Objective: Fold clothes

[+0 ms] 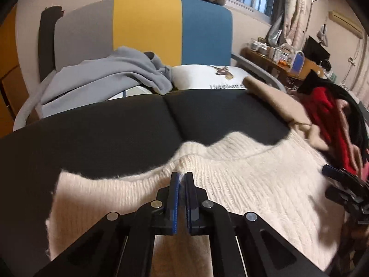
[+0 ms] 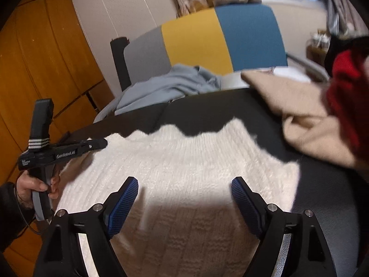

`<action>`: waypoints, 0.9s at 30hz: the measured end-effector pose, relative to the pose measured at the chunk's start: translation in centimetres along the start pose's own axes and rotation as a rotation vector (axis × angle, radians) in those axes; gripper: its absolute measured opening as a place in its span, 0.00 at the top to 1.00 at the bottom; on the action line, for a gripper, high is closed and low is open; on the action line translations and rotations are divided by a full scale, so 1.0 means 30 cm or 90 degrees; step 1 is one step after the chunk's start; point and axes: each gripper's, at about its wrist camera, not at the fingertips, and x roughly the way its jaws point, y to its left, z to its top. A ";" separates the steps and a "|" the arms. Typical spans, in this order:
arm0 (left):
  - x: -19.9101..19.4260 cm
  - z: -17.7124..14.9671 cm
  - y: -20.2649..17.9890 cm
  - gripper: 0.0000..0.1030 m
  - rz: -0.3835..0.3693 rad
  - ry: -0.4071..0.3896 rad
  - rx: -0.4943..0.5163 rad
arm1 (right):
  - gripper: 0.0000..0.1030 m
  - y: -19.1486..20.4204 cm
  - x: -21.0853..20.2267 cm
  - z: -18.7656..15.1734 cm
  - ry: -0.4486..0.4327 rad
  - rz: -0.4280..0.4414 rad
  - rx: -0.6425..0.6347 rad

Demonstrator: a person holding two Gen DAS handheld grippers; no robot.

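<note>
A cream knitted sweater (image 1: pixel 242 184) lies spread flat on a black padded surface (image 1: pixel 115 133). My left gripper (image 1: pixel 182 176) is shut on the sweater's far wavy edge, with white fibres showing between its blue pads. In the right wrist view the same left gripper (image 2: pixel 99 144) reaches the sweater (image 2: pixel 184 157) at its left corner, held by a person's hand (image 2: pixel 34 189). My right gripper (image 2: pixel 184 189) hovers open over the near middle of the sweater, nothing between its fingers. Its dark tips (image 1: pixel 341 184) show at the right edge of the left wrist view.
A beige garment (image 1: pixel 281 106) and a red and black pile (image 1: pixel 327 115) lie at the right. A grey-blue garment (image 1: pixel 103 73) and a white printed item (image 1: pixel 207 76) sit behind, before a grey, yellow and blue backrest (image 1: pixel 147 27). An orange wardrobe (image 2: pixel 46 57) stands left.
</note>
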 end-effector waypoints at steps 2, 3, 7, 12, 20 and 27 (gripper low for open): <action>0.063 -0.034 0.011 0.95 0.002 0.021 -0.020 | 0.17 -0.009 0.026 -0.015 0.019 0.000 0.006; 0.069 -0.042 0.008 0.95 0.002 0.013 -0.021 | 0.16 -0.013 0.040 -0.023 0.029 0.000 0.009; 0.058 -0.043 0.000 0.94 0.014 0.014 -0.011 | 0.06 -0.026 0.061 -0.031 0.045 0.026 0.016; 0.054 -0.050 -0.013 0.94 0.028 0.022 0.004 | 0.03 0.013 0.069 -0.035 0.056 -0.004 -0.017; 0.006 -0.097 -0.022 0.94 0.032 0.029 0.014 | 0.01 -0.092 -0.196 -0.077 0.016 0.168 0.117; -0.153 -0.059 -0.020 0.85 0.040 -0.051 -0.033 | 0.00 -0.264 -0.436 -0.264 0.103 0.205 0.111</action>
